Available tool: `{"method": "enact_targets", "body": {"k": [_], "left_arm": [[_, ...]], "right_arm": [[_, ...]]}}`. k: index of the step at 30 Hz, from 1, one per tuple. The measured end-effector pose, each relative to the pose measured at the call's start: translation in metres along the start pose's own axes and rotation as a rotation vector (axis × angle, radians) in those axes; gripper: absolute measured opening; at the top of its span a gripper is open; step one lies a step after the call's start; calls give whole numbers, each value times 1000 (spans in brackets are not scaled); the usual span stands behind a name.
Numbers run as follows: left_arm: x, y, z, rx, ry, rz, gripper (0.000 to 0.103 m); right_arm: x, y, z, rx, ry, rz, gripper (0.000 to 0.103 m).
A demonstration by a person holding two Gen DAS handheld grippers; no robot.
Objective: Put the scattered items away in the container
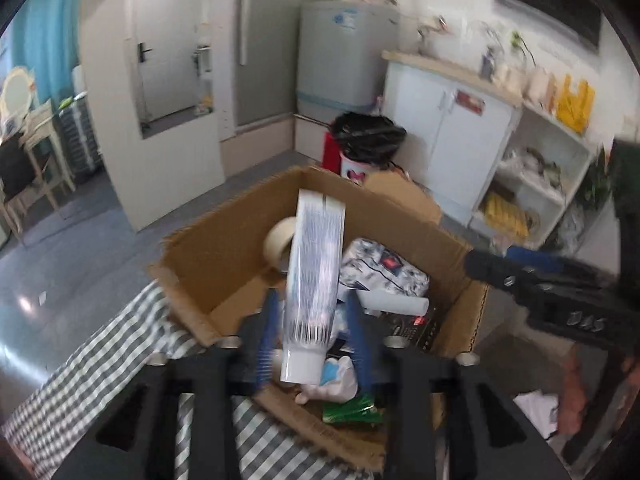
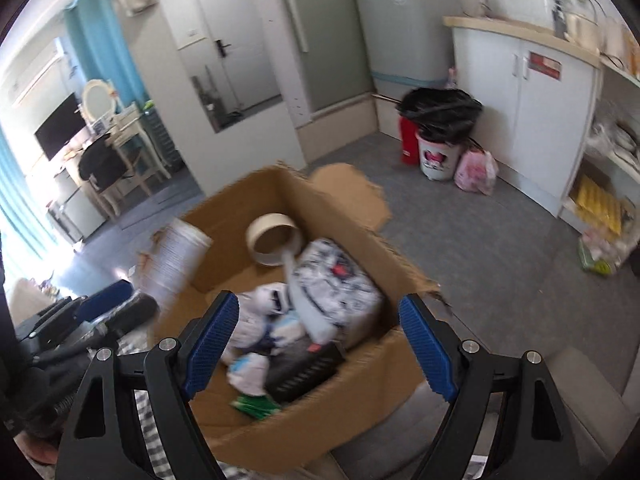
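Observation:
An open cardboard box (image 1: 224,220) holds a masking tape roll (image 2: 272,240), a patterned pouch (image 2: 336,284), a green packet (image 2: 256,404), a black item and crumpled white bags. Over the box's near edge, my left gripper (image 1: 312,300) has a white striped tube (image 1: 316,264) standing between its blue pads, cap toward the camera. Slim gaps show on both sides of the tube, so the pads do not press it. The right wrist view shows the tube (image 2: 176,256) at the box's left rim. My right gripper (image 2: 318,306) hangs wide open above the box, with nothing between its fingers.
The box rests on a checkered cloth (image 1: 100,360). Behind it on the grey floor stand a bin with a black bag (image 2: 440,116), a pink bag (image 2: 478,172), a white cabinet (image 2: 520,120) and open shelves (image 1: 532,184). A desk and chair stand far left.

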State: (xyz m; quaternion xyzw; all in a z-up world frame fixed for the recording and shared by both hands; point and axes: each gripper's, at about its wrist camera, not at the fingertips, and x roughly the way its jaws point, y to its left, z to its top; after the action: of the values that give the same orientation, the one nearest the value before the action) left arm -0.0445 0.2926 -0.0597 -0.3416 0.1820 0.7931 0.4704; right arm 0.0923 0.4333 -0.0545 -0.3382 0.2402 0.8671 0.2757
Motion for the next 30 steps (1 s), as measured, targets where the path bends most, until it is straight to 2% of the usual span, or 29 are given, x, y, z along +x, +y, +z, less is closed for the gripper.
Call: {"method": "enact_targets", "body": {"k": [1, 2, 7, 11, 16, 17, 21, 24, 30], "left_arm": [[3, -4, -3, 20, -1, 4, 101], [2, -9, -6, 36, -13, 11, 103], [-17, -13, -11, 53, -33, 101, 103], [-41, 15, -20, -30, -36, 232, 103], [-85, 62, -45, -155, -27, 457, 103], [-95, 71, -51, -186, -30, 479, 103], [-127, 97, -73, -295, -22, 525, 103], [-142, 105, -90, -340, -23, 552, 103], [-155, 120, -135, -484, 8, 568, 103]], "right_arm": [[1, -6, 0, 7, 6, -3, 83], [4, -10, 1, 11, 12, -6, 83], [11, -15, 2, 9, 20, 29, 83], [9, 10, 0, -47, 15, 97, 83], [-2, 64, -10, -159, 4, 207, 83], [-5, 75, -12, -181, -3, 225, 83], [-18, 112, -20, -247, -28, 279, 83], [-23, 129, -31, -274, -28, 305, 83], [-19, 165, -68, -351, 38, 347, 83]]}}
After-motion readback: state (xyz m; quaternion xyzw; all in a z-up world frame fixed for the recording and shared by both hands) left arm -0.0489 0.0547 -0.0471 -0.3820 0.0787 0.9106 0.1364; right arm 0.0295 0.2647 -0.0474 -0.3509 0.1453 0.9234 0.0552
